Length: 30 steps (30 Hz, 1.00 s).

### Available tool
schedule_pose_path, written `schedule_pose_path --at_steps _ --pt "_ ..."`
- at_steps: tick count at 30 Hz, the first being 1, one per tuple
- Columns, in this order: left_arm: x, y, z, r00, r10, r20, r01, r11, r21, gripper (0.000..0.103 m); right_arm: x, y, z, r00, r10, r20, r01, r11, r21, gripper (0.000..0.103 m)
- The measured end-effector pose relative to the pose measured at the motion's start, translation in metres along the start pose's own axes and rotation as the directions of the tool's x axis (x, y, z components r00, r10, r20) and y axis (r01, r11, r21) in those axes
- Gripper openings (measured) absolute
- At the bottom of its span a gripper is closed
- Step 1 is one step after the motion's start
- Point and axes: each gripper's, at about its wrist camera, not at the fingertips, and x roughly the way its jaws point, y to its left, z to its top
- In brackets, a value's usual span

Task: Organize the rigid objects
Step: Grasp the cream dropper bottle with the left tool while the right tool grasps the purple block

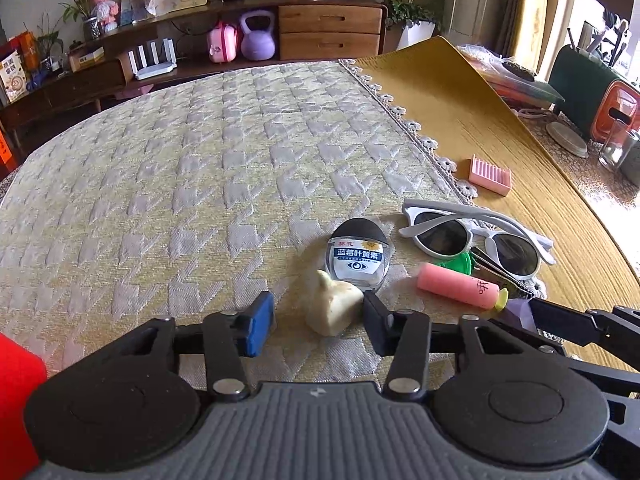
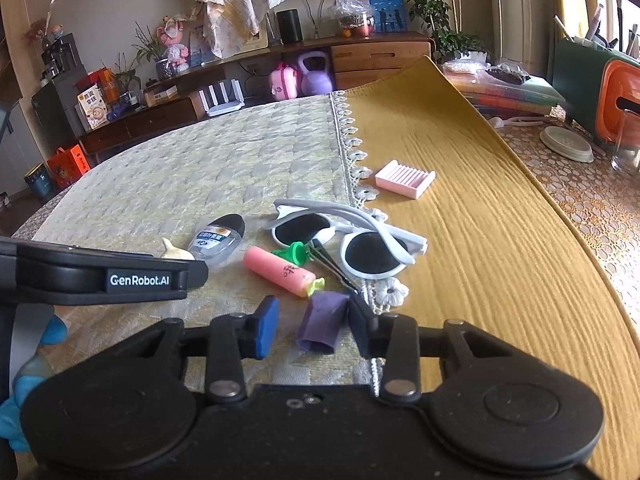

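- The left gripper (image 1: 319,322), low centre of its own view, has its fingers part-closed around a cream figurine (image 1: 333,309); the right finger touches it, the blue-padded one stands clear, so no firm grip yet
- The right gripper (image 2: 313,326), low centre of the right view, straddles a purple piece (image 2: 323,322) in the same way: one finger against it, a gap on the blue pad's side
- Both things lie on the quilted cloth of the tabletop (image 1: 160,168), at the near edge of a small heap: a clear case (image 1: 359,258), a pink tube (image 1: 458,286) and sunglasses (image 1: 476,236) just behind
- The figurine looks small, light and hard with an uneven form; I judge the broad flat flanks the best hold, since the pointed top could slip out
- The purple piece looks light and hollow, perhaps folded, so it may give under pressure; take it across the middle, gently
- Only the right view shows the purple piece whole, a green cap (image 2: 295,251) under the sunglasses, and a blue-gloved hand (image 2: 52,330) at lower left
- Only the left view shows the figurine's full form; in the right view the left gripper hides most of it
- A pink ribbed tray (image 2: 405,178) sits well apart on the mustard cloth, in both views
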Motion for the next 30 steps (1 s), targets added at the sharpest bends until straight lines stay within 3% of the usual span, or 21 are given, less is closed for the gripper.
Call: schedule_pose_path --at_steps 2,4,16,30 --pt "-0.002 -0.002 0.0 1.0 -0.004 0.003 0.004 1.0 0.01 0.034 -0.001 0.0 -0.001 1.0 0.001 -0.005 -0.001 1.0 0.005 0.024" --pt "-0.005 -0.004 -0.001 1.0 0.002 0.011 -0.002 1.0 0.025 0.03 -0.003 0.0 -0.001 1.0 -0.001 -0.007 0.001 1.0 0.01 0.022" --pt "-0.034 0.01 -0.017 1.0 -0.015 -0.025 0.015 1.0 -0.013 0.028 -0.035 0.007 -0.014 1.0 0.006 0.005 -0.006 1.0 0.026 0.021" --pt "-0.113 0.041 -0.044 0.999 -0.033 -0.041 0.031 0.998 -0.049 0.028 -0.111 0.052 -0.021 0.994 0.099 0.051 -0.098 0.995 -0.017 0.021"
